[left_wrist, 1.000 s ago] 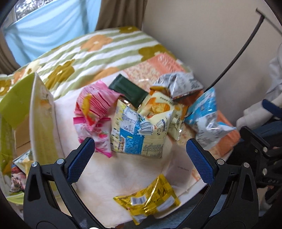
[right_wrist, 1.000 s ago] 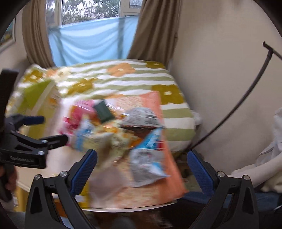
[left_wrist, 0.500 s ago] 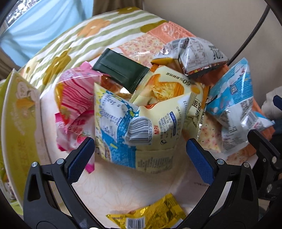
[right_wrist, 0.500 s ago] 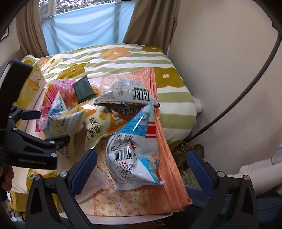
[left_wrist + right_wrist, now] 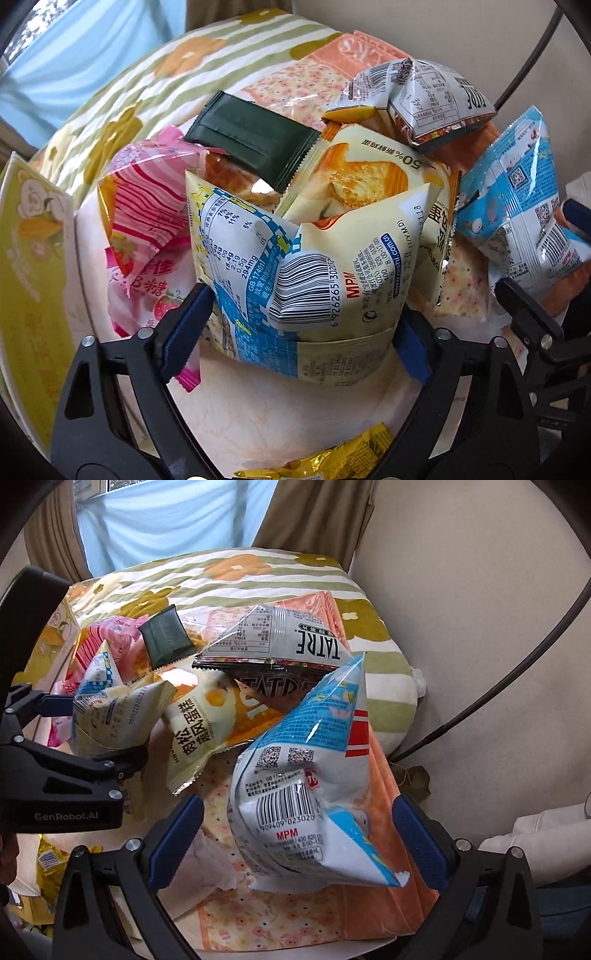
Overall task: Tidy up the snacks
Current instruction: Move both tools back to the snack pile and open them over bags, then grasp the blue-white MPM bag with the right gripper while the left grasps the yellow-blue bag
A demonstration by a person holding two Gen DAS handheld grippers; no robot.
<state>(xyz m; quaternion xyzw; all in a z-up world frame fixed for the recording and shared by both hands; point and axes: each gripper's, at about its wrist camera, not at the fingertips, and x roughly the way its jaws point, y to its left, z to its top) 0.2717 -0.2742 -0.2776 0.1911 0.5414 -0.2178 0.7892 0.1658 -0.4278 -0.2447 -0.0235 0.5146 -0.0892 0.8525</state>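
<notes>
A pile of snack bags lies on a small cloth-covered table. My left gripper (image 5: 295,336) is open, its fingers on both sides of a cream and blue barcode bag (image 5: 306,280), which also shows in the right wrist view (image 5: 110,716). My right gripper (image 5: 295,834) is open around a blue and white bag (image 5: 303,794), seen at the right in the left wrist view (image 5: 517,214). Behind lie a yellow cake bag (image 5: 369,177), a dark green packet (image 5: 251,136), a pink candy bag (image 5: 147,206) and a grey TATRE bag (image 5: 280,638).
A yellow-green box (image 5: 29,280) stands at the left of the table. A gold packet (image 5: 325,461) lies at the table's near edge. A striped flowered quilt (image 5: 236,576) lies behind, with a beige wall and a black cable (image 5: 517,686) at the right.
Both grippers moved forward and down to the pile. The left fingers now flank the cream and blue bag, and the right fingers flank the blue and white bag.
</notes>
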